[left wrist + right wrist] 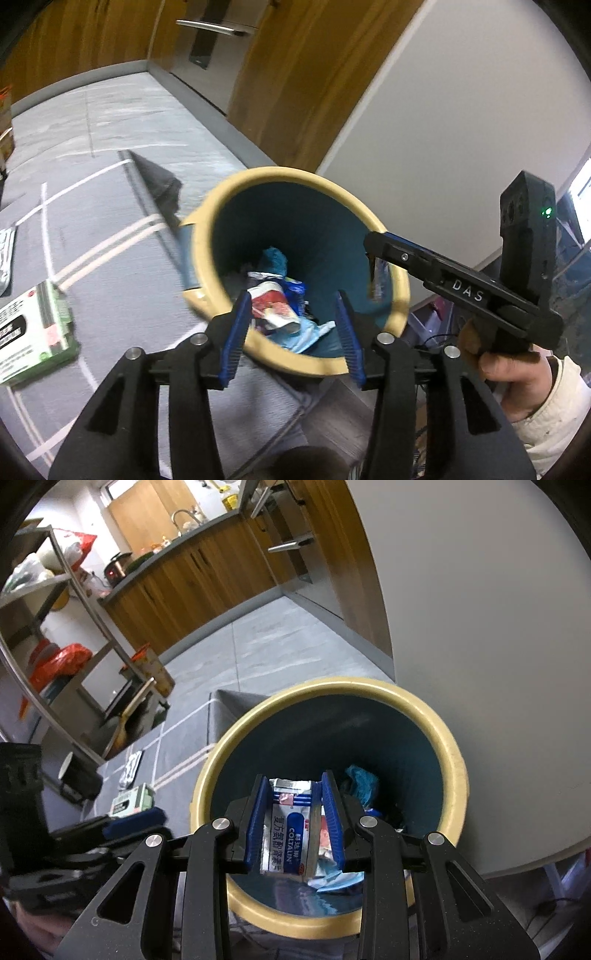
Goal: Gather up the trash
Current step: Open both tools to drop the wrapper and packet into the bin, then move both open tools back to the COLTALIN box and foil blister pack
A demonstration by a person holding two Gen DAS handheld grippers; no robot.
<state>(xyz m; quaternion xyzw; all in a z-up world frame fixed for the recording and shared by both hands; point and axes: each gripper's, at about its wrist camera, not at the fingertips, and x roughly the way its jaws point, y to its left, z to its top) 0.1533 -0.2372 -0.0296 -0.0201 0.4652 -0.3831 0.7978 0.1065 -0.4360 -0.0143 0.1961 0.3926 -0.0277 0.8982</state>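
The bin (258, 172), yellow-rimmed and teal inside, stands on the floor under both grippers. Its bottom holds trash: a red-and-white packet (273, 306) and blue wrappers (295, 336). My left gripper (291, 299) hovers over the near rim, open, with nothing between its blue pads. My right gripper (294, 775) is shut on a silver blister pack (288, 823) printed COLTALIN, held over the bin's mouth (332, 684). In the left wrist view the right gripper (373, 247) reaches in from the right with the pack edge-on (377, 280), a hand (517, 369) on its handle.
A green-and-white box (33, 332) (133, 801) lies on the grey lined mat (110, 229) left of the bin, with a foil wrapper (131, 771) beyond it. A metal shelf rack (74, 627) stands far left, wooden cabinets (192, 572) behind, and a white surface (480, 664) to the right.
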